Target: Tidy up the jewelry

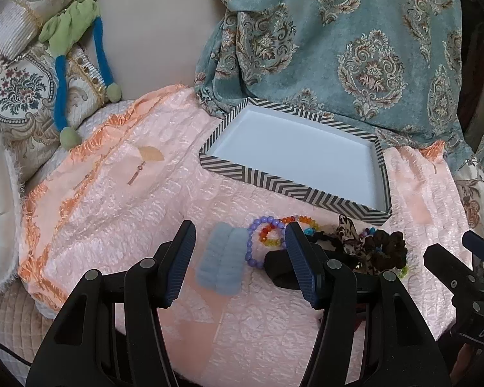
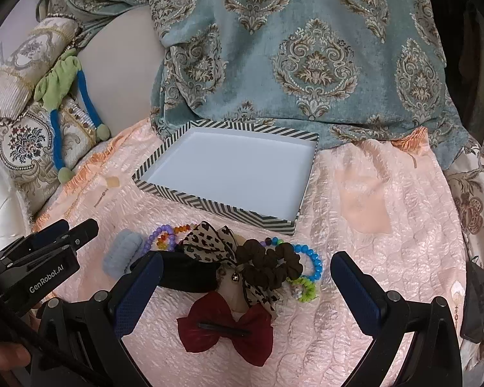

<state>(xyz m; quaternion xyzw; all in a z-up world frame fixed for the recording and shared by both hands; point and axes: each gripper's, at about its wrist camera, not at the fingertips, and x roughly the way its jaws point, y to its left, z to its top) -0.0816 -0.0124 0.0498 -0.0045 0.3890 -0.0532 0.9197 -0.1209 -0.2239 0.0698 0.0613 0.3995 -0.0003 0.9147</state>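
Left tongs [image 1: 238,264]: spread wide, nothing pinched, poised over the pale blue hair ties [image 1: 221,259]. Ties lying flat on the pink bedspread [image 1: 119,213], directly between the two tips, dead ahead at 12 o'clock; long axis running roughly 12 to 6, in line with the fingers. Judged the nearer tool for this piece, with a straight descent enough to bracket it.

Right tongs [image 2: 247,285]: likewise spread, empty, straddling the main heap. Brown scrunchie [image 2: 269,266] near centre at 12 o'clock; leopard-print bow [image 2: 209,242] at 11; black band [image 2: 187,275] touching the left tip at 10; red bow clip [image 2: 226,329] low between the fingers, clip bar running 9 to 3; blue bead bracelet [image 2: 313,259] and green bead bracelet [image 2: 303,288] at 1 o'clock.

Purple bead bracelet [image 1: 258,242] and rainbow bead bracelet [image 1: 284,229]: just beside the blue ties, at 1 o'clock from the left tongs.

Striped tray [image 2: 209,204]: white interior bare, beyond the heap at 12 o'clock, just apart from it. Nothing yet sorted into it.
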